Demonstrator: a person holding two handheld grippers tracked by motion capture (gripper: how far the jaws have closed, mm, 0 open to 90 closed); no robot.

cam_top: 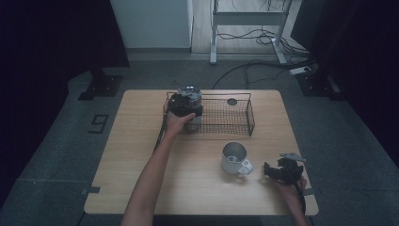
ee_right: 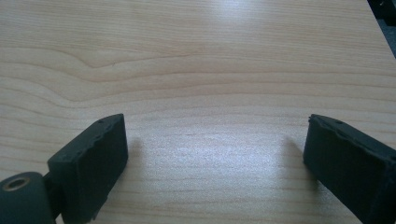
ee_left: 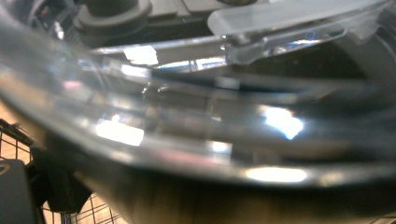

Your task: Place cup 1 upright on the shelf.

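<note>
My left arm stretches forward across the table point(cam_top: 141, 141), wrist bent slightly right, with my left gripper point(cam_top: 182, 104) at the near left corner of the wire basket point(cam_top: 235, 123). It is up against a lidded steel pot point(cam_top: 190, 94) standing in that corner; in the left gripper view the pot's clear lid point(ee_left: 196, 121) is pressed close, so I cannot tell whether my jaws clamp it. My right gripper point(cam_top: 270, 172) rests low near the table's front right, jaws spread wide over bare wood, just right of a mug point(cam_top: 234, 157).
</note>
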